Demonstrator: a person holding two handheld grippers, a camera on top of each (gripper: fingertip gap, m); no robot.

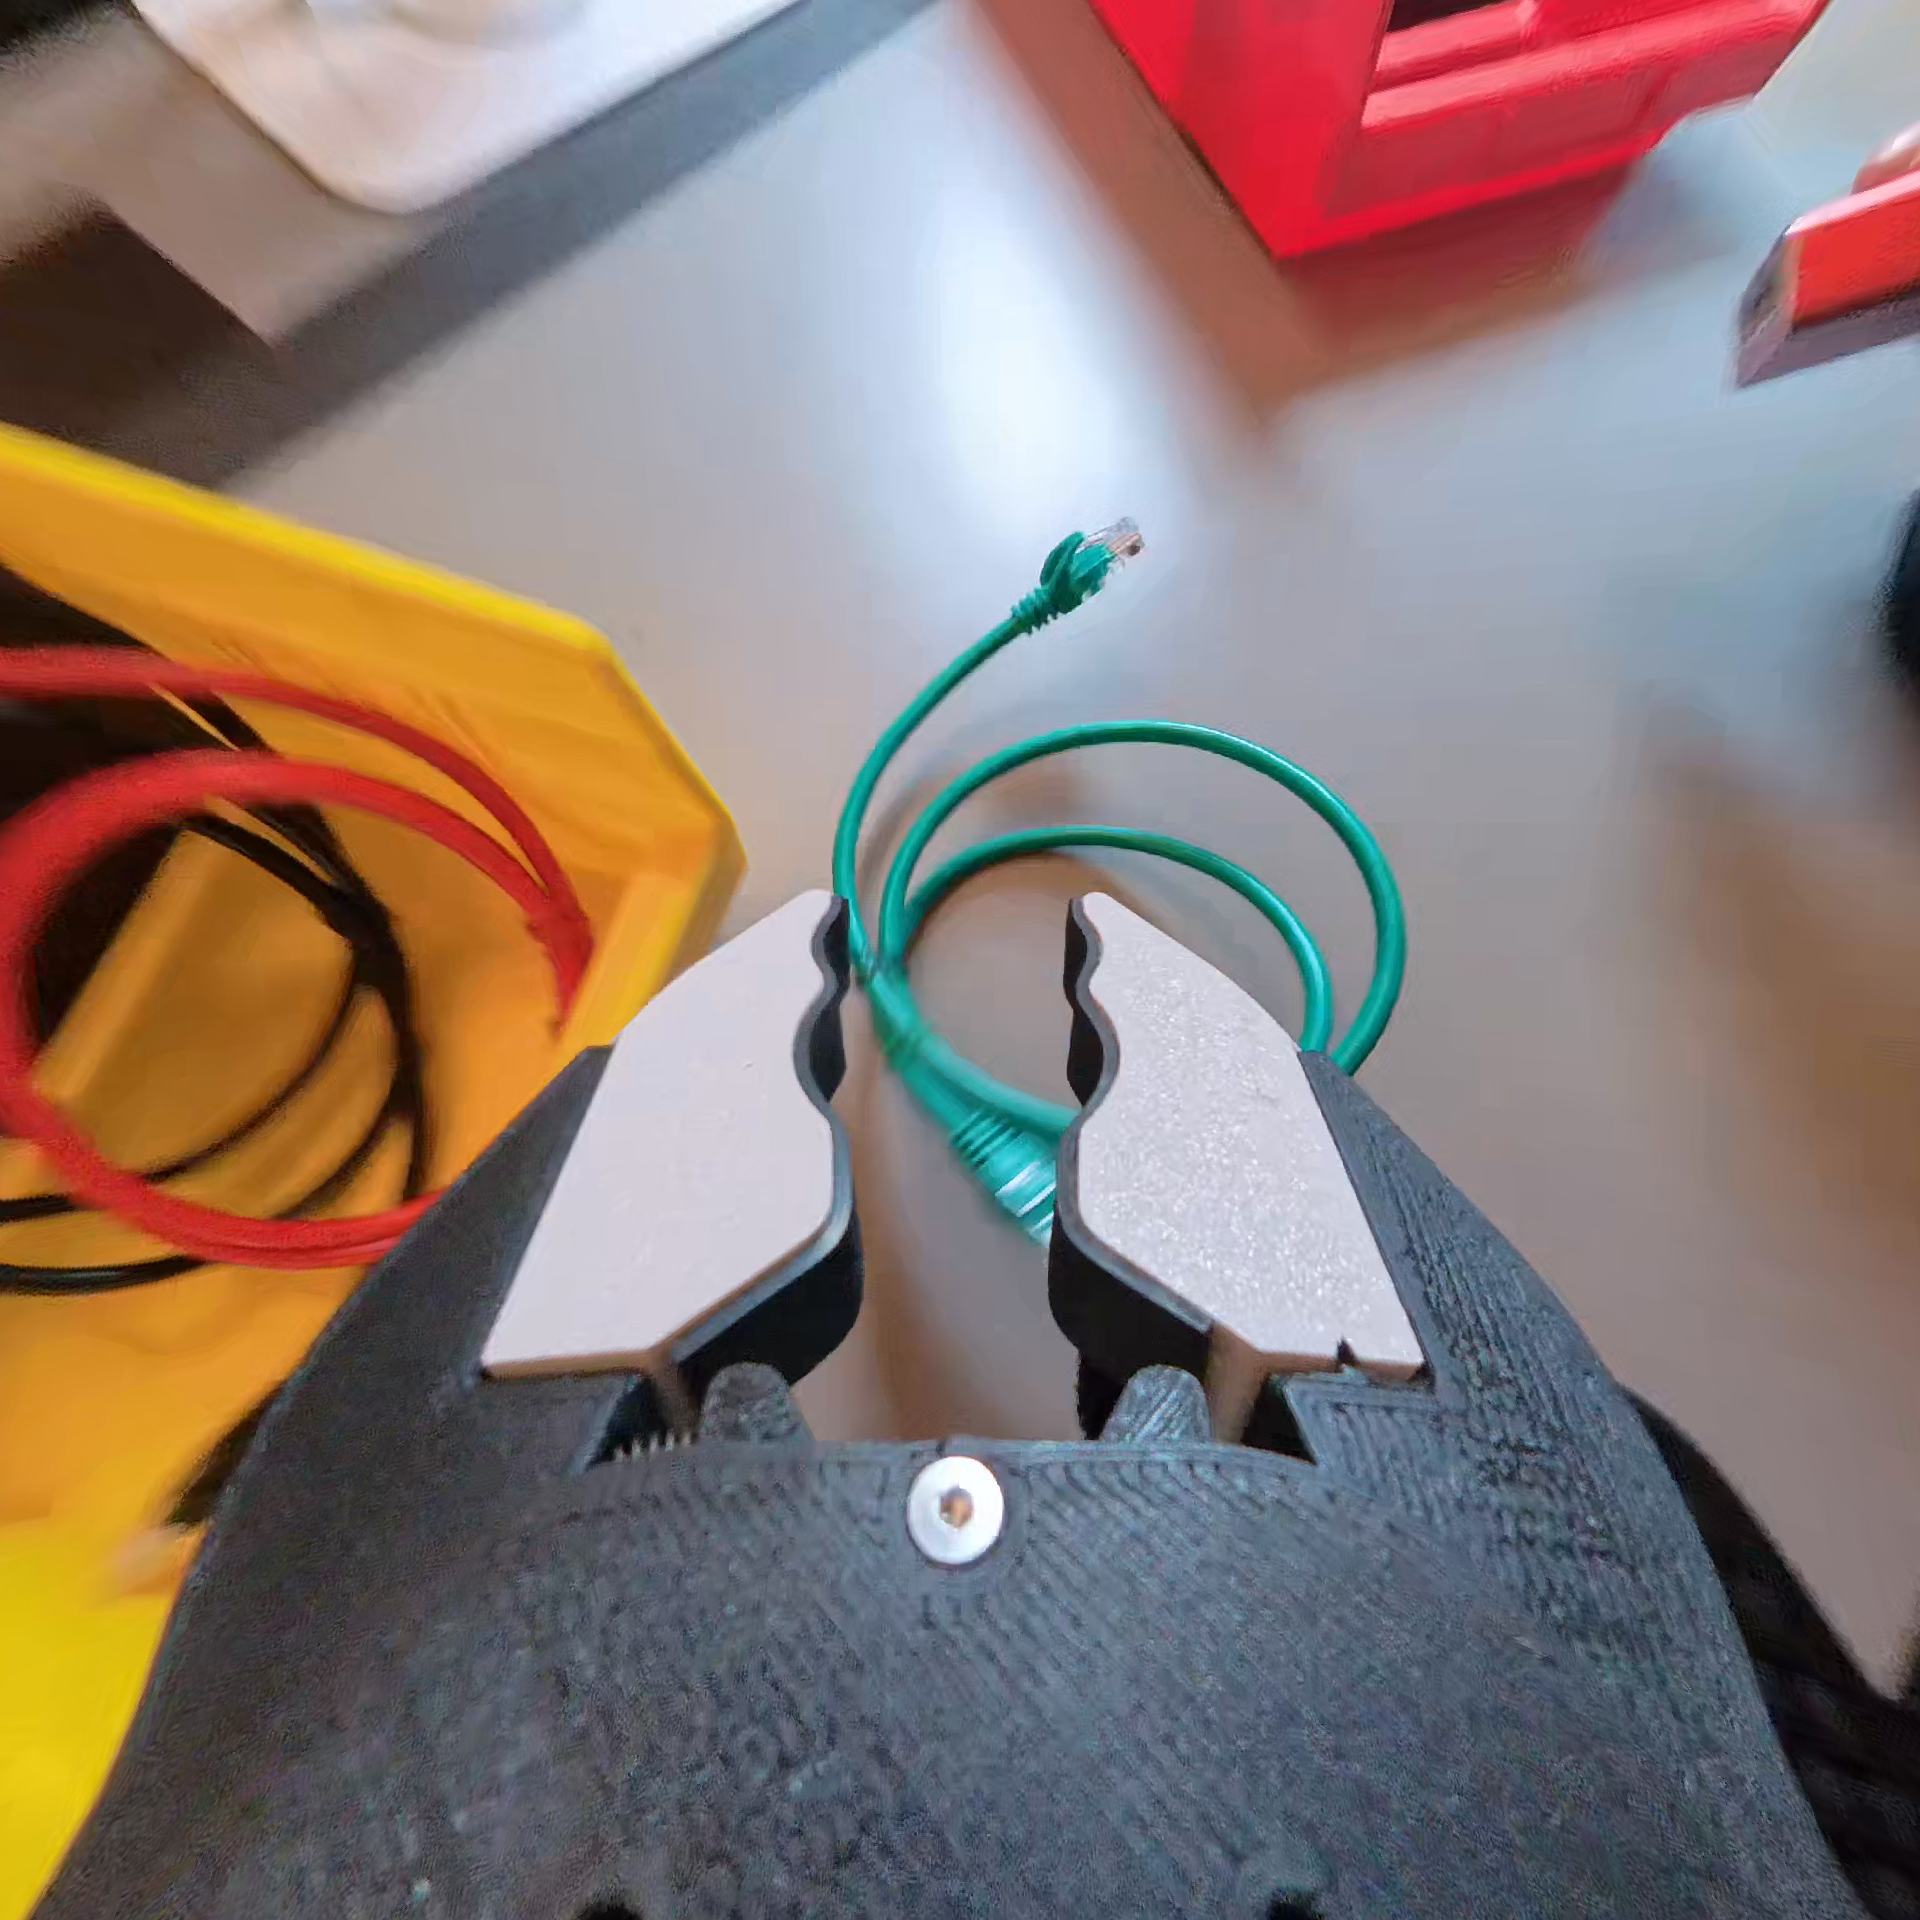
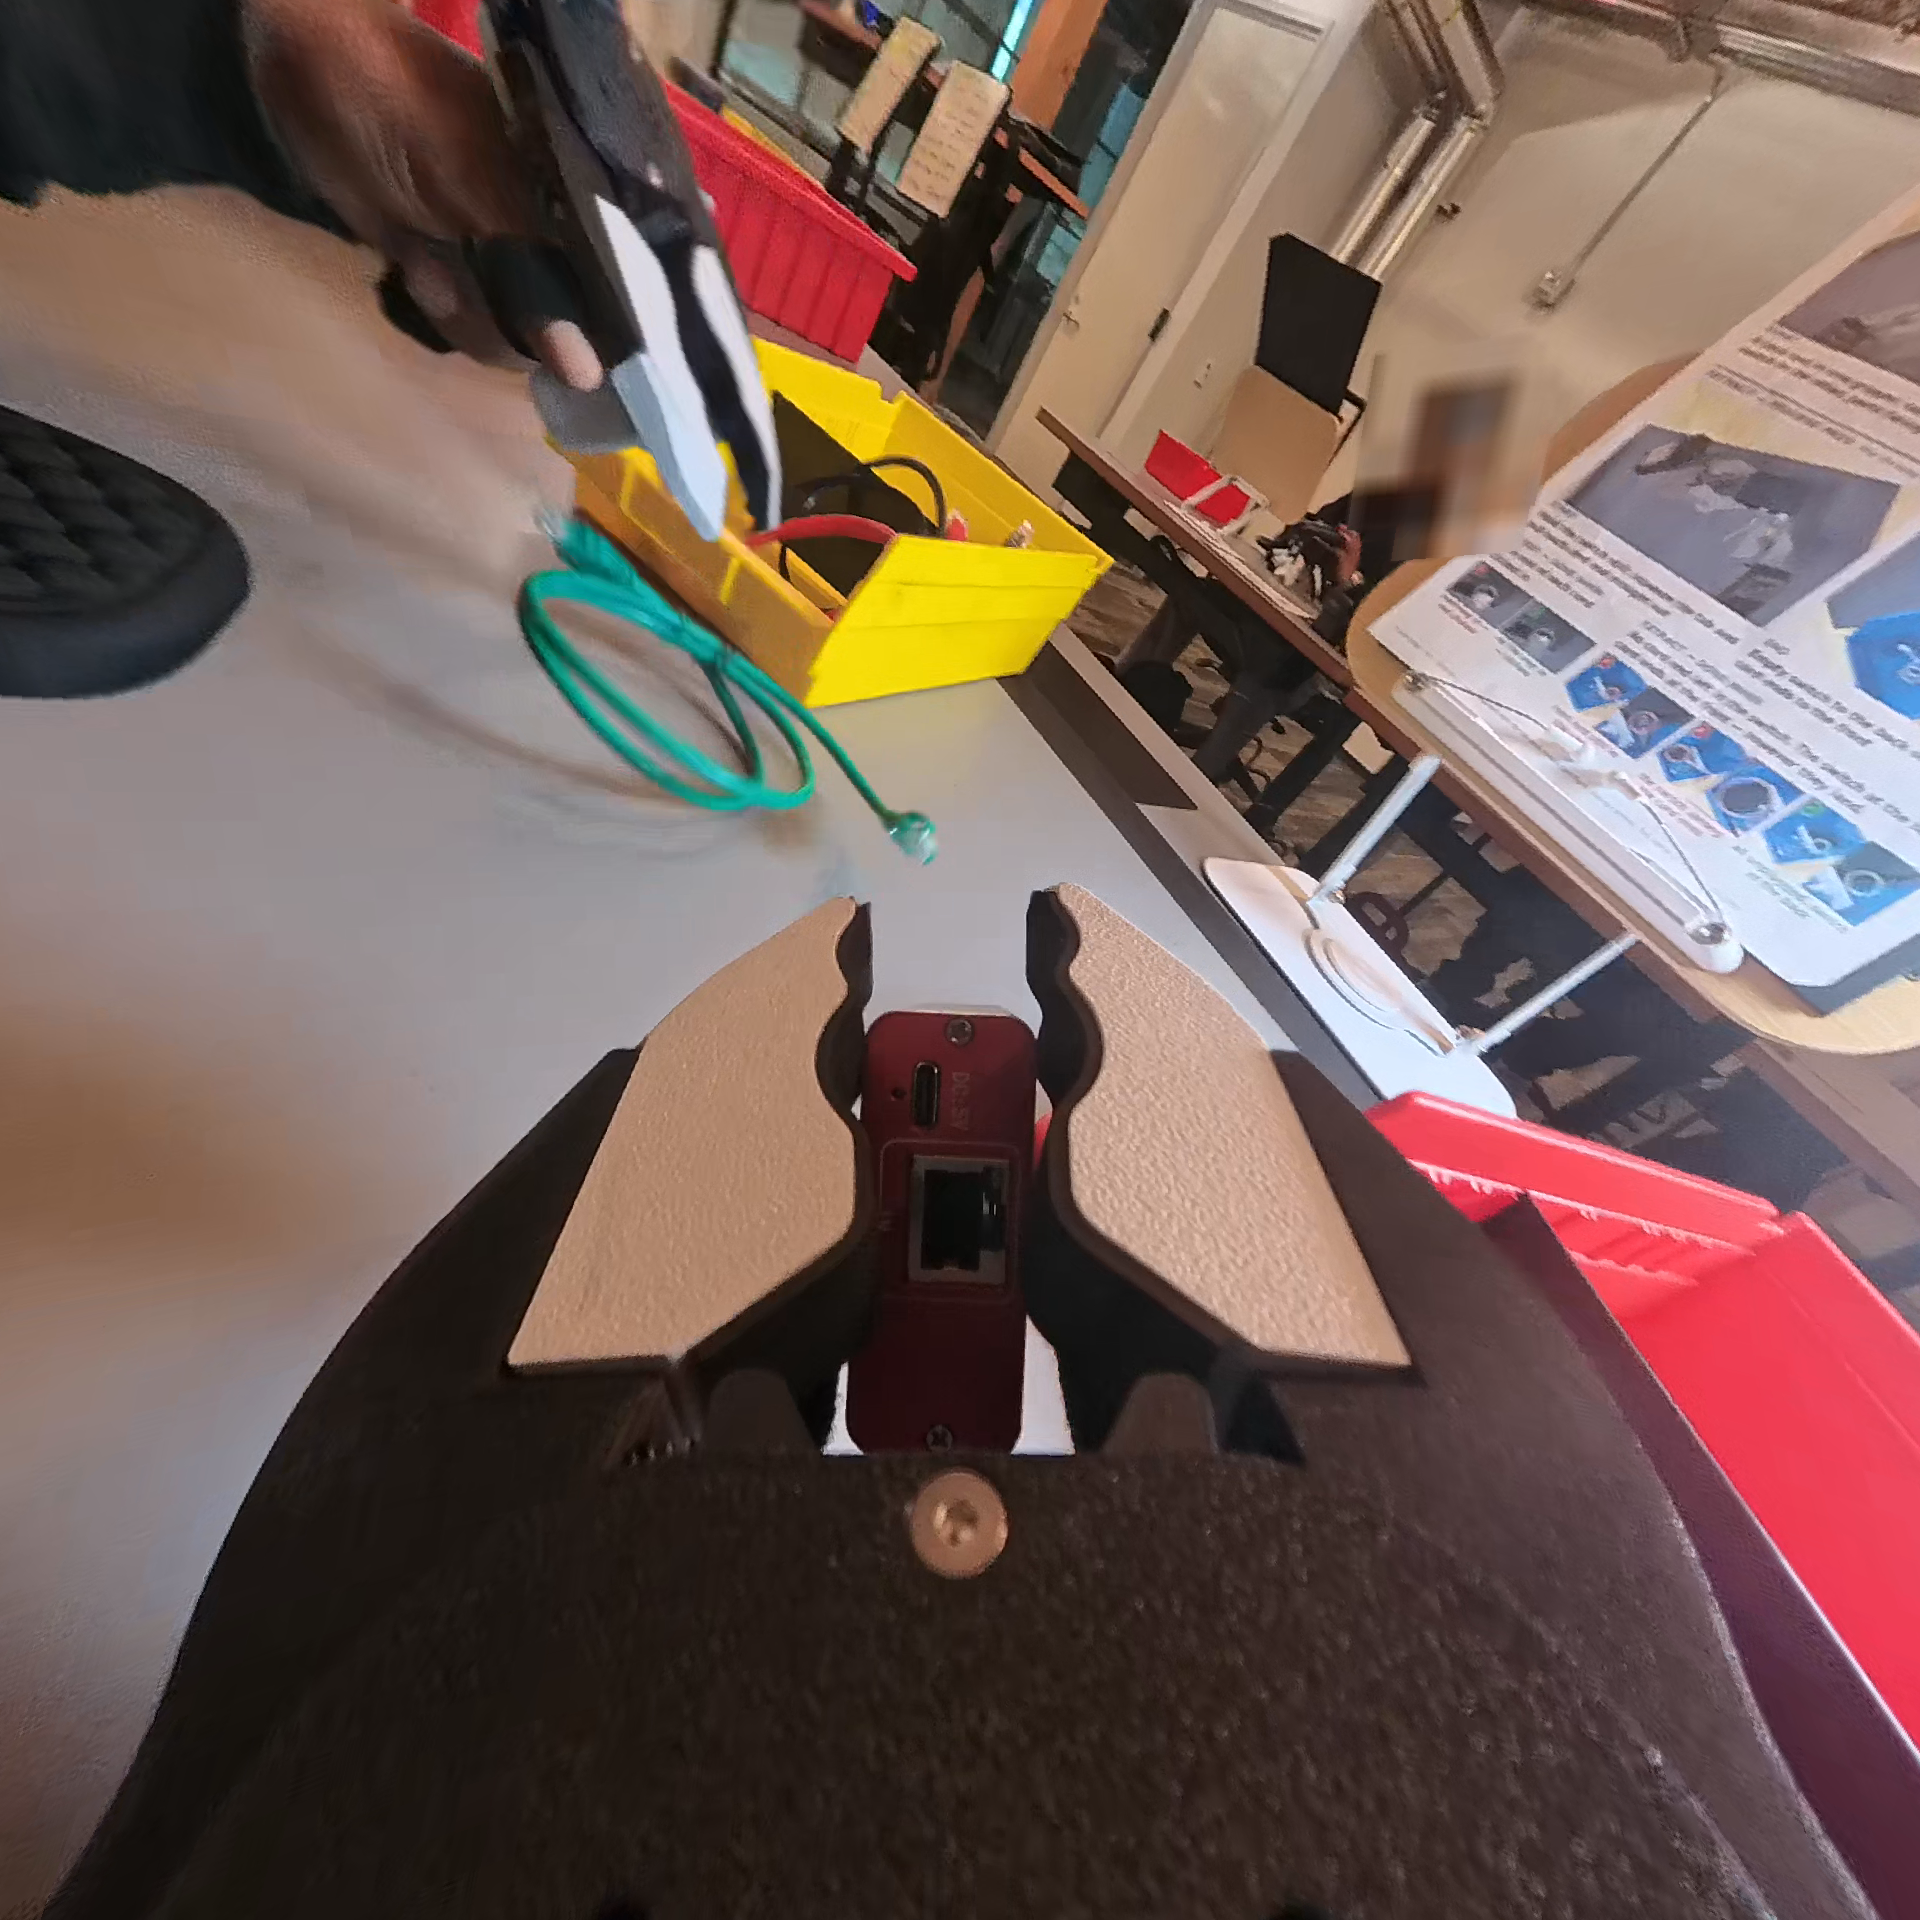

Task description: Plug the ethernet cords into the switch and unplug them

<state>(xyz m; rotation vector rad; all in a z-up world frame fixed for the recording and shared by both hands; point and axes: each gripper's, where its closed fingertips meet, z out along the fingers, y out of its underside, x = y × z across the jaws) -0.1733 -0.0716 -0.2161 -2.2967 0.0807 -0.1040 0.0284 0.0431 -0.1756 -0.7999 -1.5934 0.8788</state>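
A green ethernet cord (image 1: 1143,790) lies coiled on the grey table (image 1: 1455,727). One plug (image 1: 1091,556) points away and the other plug (image 1: 1013,1174) lies between my left fingers. My left gripper (image 1: 951,914) is open and hovers over the coil without clamping it. In the right wrist view it (image 2: 727,488) hangs above the cord (image 2: 665,707) next to the yellow bin. My right gripper (image 2: 948,914) is shut on a dark red switch (image 2: 940,1226), whose ethernet port faces the camera and is empty.
A yellow bin (image 1: 436,665) (image 2: 935,613) holding a red cord (image 1: 208,790) and black cords stands left of the coil. A red bin (image 1: 1455,125) stands beyond it. A black round object (image 2: 104,561), a document stand (image 2: 1714,623) and the table edge (image 2: 1122,748) are nearby. The tips of one gripper are about 25 cm away from the tips of the other.
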